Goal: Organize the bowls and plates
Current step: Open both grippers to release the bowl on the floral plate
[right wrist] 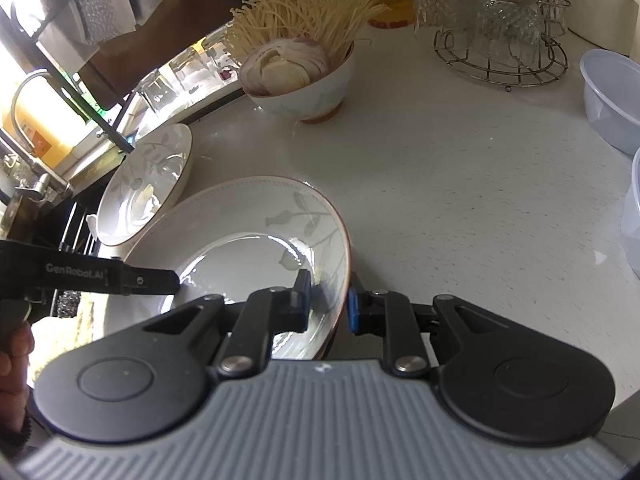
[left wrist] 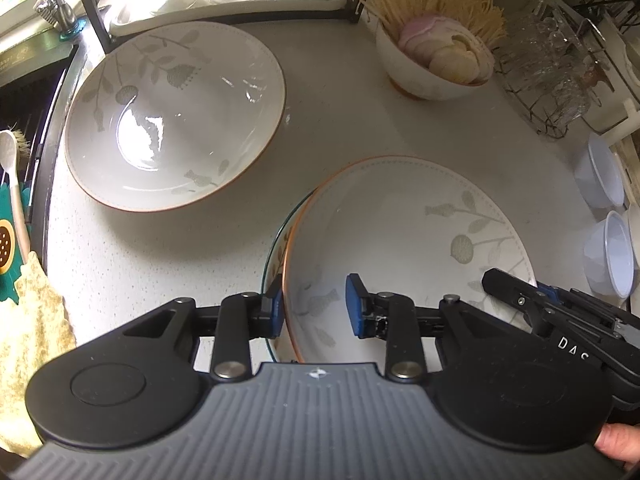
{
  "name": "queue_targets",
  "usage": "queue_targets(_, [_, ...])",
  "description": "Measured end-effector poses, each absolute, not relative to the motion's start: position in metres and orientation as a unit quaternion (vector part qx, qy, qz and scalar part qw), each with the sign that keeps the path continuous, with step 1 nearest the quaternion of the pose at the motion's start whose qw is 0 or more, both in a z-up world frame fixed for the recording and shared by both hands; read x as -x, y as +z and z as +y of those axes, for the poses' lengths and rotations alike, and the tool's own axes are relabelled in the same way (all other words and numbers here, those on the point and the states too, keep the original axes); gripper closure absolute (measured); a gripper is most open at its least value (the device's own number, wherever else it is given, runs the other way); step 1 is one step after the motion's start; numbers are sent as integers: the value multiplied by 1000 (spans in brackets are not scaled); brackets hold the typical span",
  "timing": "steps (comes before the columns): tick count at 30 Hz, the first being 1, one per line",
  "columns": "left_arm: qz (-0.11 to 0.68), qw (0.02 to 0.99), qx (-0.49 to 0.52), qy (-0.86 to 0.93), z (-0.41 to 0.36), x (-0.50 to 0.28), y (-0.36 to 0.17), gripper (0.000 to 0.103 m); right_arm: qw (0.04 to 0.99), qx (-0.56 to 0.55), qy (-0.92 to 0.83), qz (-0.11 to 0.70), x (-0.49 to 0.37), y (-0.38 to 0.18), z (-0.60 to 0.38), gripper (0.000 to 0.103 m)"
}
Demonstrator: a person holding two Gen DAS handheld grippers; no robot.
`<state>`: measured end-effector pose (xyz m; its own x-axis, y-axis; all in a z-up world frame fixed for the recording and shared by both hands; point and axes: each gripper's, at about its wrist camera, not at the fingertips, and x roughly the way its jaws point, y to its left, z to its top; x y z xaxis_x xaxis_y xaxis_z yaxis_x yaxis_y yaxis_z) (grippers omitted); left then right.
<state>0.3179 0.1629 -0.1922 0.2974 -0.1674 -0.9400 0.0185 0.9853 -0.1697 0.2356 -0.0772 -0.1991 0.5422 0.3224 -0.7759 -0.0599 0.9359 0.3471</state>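
Observation:
A pale deep plate with a leaf pattern [left wrist: 400, 232] lies near me on the white counter [left wrist: 160, 248], on top of another plate whose green-edged rim [left wrist: 269, 256] peeks out at its left. My left gripper [left wrist: 316, 308] straddles its left rim; the inner pad stands clear of the rim, so it is open. My right gripper [right wrist: 328, 302] is shut on the same plate's [right wrist: 248, 216] right rim, one pad inside and one outside. A second matching plate [left wrist: 176, 116] sits farther back on the left, untouched.
A bowl of noodles and sliced onion [left wrist: 432, 72] stands at the back. A wire rack of glasses [right wrist: 500, 40] and plastic tubs [right wrist: 608, 100] are on the right. The sink [left wrist: 24, 120], a drying tray with glasses [left wrist: 224, 0] and a yellow cloth [left wrist: 28, 320] border the left.

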Motion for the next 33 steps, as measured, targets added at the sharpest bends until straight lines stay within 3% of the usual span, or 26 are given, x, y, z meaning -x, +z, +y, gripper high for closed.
queue_targets(21, [554, 825, 87, -76, 187, -311, -166, 66, 868, -123, 112, 468, -247, -206, -69, 80])
queue_targets(33, [475, 872, 69, -99, 180, -294, -104, 66, 904, -129, 108, 393, -233, -139, -74, 80])
